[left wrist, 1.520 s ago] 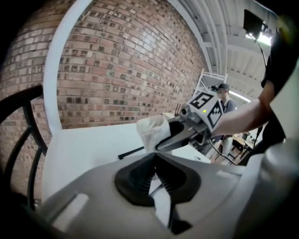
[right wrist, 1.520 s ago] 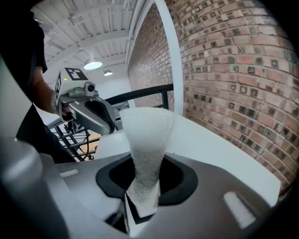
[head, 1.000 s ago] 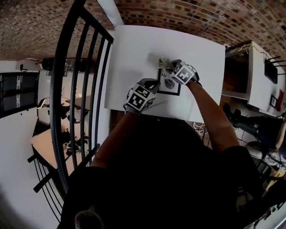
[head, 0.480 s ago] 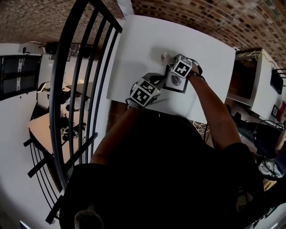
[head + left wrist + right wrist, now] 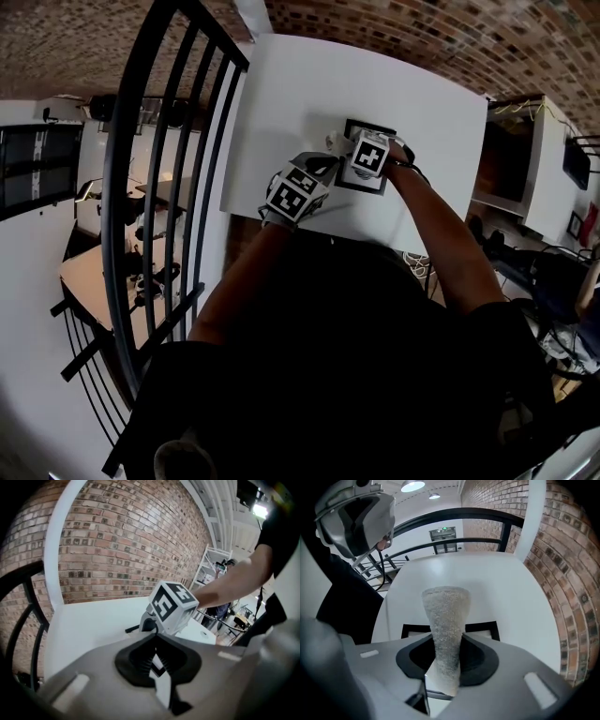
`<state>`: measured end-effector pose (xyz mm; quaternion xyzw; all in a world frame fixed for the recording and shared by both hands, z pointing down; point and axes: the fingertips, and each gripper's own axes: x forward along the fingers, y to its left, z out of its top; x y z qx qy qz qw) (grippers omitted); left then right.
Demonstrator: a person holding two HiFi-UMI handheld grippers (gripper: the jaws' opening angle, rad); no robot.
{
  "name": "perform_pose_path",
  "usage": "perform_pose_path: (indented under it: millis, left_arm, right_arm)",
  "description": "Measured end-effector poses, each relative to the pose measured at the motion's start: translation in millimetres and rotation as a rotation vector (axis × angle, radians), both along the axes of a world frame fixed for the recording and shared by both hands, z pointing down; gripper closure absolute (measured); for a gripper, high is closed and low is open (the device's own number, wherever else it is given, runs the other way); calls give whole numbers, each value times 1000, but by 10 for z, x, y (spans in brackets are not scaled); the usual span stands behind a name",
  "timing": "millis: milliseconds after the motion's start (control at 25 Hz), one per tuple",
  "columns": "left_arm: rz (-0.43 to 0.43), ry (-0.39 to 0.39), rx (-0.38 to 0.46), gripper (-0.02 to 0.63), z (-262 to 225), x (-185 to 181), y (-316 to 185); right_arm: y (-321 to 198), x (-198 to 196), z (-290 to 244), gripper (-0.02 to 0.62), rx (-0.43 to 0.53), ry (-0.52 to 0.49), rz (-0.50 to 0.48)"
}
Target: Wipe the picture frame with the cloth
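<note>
White table (image 5: 281, 94) fills the middle of my head view, and the black-edged frame (image 5: 368, 126) lies on it. My left gripper (image 5: 323, 169) reaches in at the frame's near left corner. My right gripper (image 5: 349, 145) sits over the frame with its fingers aimed left across it. A pale bit of cloth (image 5: 331, 141) pokes out just past the right fingertips, by the frame's left edge. A black railing (image 5: 141, 187) runs well off to the left of both grippers.

Left gripper view: the fingers are pressed in on the frame (image 5: 163, 688). A strip of its white inner part, with black beside it, is caught between the dark pads. Just beyond the fingertips the right gripper's cube (image 5: 172, 605) hangs over the table (image 5: 93, 620). The arm (image 5: 229, 581) behind it comes in from the right. A brick wall (image 5: 122, 541) rises far past the fingertips.

Right gripper view: the fingers pinch the cloth (image 5: 445, 616), a grey nubbly roll. It runs up between them and sticks out well ahead of the tips, widening toward its far end. Under it the frame's black edge (image 5: 411, 631) shows on either side of the fingers, so the cloth lies over the frame. I cannot tell whether it touches. Beyond that the table (image 5: 454, 573) stretches to the railing (image 5: 454, 513), with the brick wall (image 5: 567, 573) to the right of the fingers.
</note>
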<state>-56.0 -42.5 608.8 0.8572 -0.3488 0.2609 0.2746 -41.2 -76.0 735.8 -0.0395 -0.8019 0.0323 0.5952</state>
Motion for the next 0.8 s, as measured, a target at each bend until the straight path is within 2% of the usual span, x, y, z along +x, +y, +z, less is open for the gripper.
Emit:
perform_pose_path:
  millis: [440, 800]
  left_arm:
    - [-16, -6, 21, 604, -27, -37, 4]
    - [-4, 23, 14, 604, -8, 100, 85]
  right_arm:
    - [509, 98, 36, 472, -119, 25, -24]
    - [872, 115, -50, 472, -145, 45, -124]
